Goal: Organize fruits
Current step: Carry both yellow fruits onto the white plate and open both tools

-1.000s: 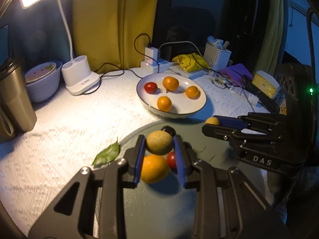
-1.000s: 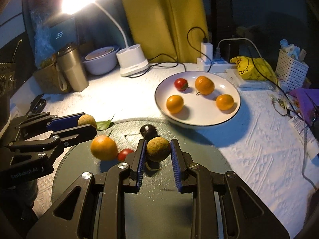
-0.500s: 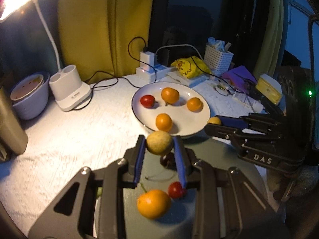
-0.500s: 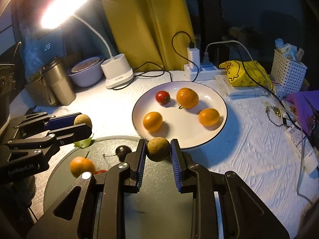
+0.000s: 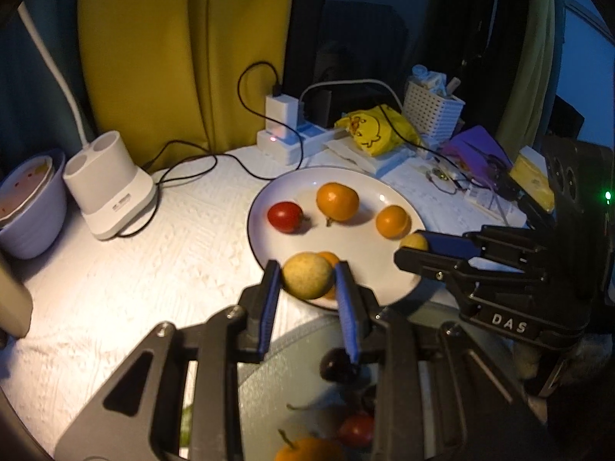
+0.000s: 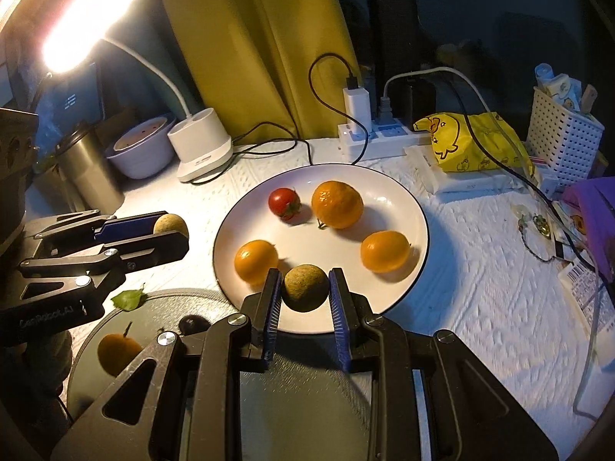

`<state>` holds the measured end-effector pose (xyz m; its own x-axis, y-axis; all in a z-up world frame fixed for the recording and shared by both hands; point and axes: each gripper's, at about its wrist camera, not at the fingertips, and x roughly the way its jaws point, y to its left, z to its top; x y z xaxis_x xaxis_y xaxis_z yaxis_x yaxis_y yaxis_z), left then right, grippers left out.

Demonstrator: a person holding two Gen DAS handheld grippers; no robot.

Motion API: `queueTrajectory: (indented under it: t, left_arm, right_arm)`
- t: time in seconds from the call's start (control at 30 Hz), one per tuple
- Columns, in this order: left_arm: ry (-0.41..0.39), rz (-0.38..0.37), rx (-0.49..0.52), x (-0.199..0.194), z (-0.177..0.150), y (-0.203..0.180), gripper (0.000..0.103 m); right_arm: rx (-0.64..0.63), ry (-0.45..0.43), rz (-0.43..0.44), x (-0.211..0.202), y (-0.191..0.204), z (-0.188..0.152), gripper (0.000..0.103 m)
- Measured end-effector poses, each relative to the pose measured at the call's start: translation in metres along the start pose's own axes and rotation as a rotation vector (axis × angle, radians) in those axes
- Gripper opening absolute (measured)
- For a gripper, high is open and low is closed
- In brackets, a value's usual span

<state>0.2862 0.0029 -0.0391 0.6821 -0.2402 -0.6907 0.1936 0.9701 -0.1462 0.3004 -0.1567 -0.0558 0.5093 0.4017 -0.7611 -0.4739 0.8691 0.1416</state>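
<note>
My left gripper [image 5: 306, 269] is shut on a round yellow-brown fruit [image 5: 307, 282] over the near rim of the white plate [image 5: 357, 257]. My right gripper [image 6: 304, 274] is shut on a similar brown fruit [image 6: 306, 288] above the plate's [image 6: 388, 207] front edge. On the plate lie a red tomato [image 6: 284, 201], a large orange [image 6: 337, 204] and two smaller oranges [image 6: 256, 261] [image 6: 385, 256]. Below both grippers lies a dark round tray [image 6: 153, 349] with an orange [image 6: 117, 353], a dark cherry [image 6: 192, 322] and a tomato [image 5: 355, 430].
Behind the plate stand a white lamp base [image 6: 201, 146], a power strip [image 6: 369, 136] with trailing cables, a yellow bag [image 6: 469, 142] and a white basket [image 6: 561, 142]. A bowl [image 6: 140, 153] and a steel tumbler [image 6: 88, 169] stand at far left. A green leaf [image 6: 128, 299] lies beside the tray.
Both grippers have travelled forward from over the dark tray to the near edge of the white plate, each keeping its fruit. The tray's fruits have dropped towards the bottom of both views.
</note>
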Motion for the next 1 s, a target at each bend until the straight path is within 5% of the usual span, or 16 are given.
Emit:
queueTrajectory:
  t: [0.43,1.0]
  left_arm:
    - [0.083,-0.005,-0.074,0.039,0.008,0.014,0.031]
    - [0.041,0.015,-0.072,0.022,0.012,0.012,0.035]
  right_arm:
    - [0.003,0.015,0.011,0.027,-0.012,0.008,0.027]
    - [0.009,0.004,-0.020,0.019,-0.010,0.009,0.028]
